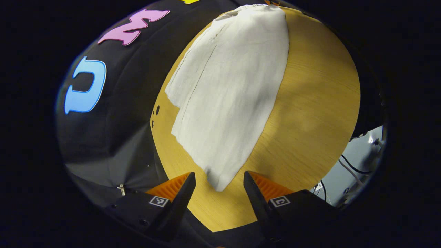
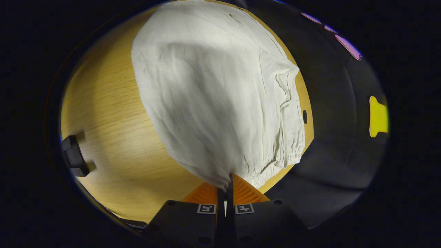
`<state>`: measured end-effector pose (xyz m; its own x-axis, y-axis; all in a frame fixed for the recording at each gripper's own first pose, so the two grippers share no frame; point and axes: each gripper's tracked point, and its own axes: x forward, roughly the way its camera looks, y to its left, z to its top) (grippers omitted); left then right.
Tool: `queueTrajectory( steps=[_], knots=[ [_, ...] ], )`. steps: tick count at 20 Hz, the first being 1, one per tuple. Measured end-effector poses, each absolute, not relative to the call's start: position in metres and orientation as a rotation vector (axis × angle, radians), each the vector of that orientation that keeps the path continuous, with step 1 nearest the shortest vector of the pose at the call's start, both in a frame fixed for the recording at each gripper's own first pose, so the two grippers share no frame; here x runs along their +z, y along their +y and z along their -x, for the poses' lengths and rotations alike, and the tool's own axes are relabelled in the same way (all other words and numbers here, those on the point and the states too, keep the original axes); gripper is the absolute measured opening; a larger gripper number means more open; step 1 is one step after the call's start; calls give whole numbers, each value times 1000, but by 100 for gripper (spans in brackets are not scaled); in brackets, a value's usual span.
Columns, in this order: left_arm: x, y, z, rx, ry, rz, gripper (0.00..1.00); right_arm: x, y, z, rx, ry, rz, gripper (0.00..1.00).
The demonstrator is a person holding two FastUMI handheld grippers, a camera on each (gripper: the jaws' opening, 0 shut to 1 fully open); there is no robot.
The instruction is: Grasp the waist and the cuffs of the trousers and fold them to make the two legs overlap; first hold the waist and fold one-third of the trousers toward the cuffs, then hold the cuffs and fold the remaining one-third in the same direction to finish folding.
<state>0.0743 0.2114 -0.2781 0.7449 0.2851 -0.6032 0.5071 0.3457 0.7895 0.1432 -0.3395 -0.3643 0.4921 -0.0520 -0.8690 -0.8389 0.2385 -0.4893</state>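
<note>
The white trousers [image 1: 227, 89] lie spread on the round wooden table [image 1: 310, 103], reaching from near its far edge toward the near edge in the left gripper view, where one narrow end of the cloth tapers to a point. That point lies on the wood between the two fingers of the left gripper [image 1: 219, 184], whose jaws stand wide apart, released, touching no cloth.

In the right gripper view the trousers [image 2: 213, 96] cover much of the table [image 2: 110, 113], and the gathered, elastic-looking hem sits close to the table's right-hand edge. The lowest fold of the fabric runs down into the right gripper [image 2: 227, 187], whose fingers are clenched together on the cloth, which is pinched between them and lifted slightly off the wood there. The rest of the garment is wrinkled and drapes back toward the far edge.

A small dark hole [image 2: 305, 116] shows in the table top just beside the hem. At the left-hand edge of the table in that view sits a dark bracket-like object [image 2: 73, 156]; what it is cannot be told.
</note>
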Motion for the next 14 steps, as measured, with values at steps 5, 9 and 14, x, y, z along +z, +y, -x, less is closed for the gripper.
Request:
queueTrajectory(
  steps=[5, 9, 14],
  knots=[
    [-286, 197, -110, -328, 783, -1363, 83, -365, -339, -143, 666, 920, 1215, 5],
    [-290, 196, -121, -371, 866, -1328, 58, -364, -339, -143, 668, 912, 1233, 5],
    [-297, 195, -125, -387, 919, -1294, 16, -364, -339, -143, 670, 904, 1236, 5]
  ],
)
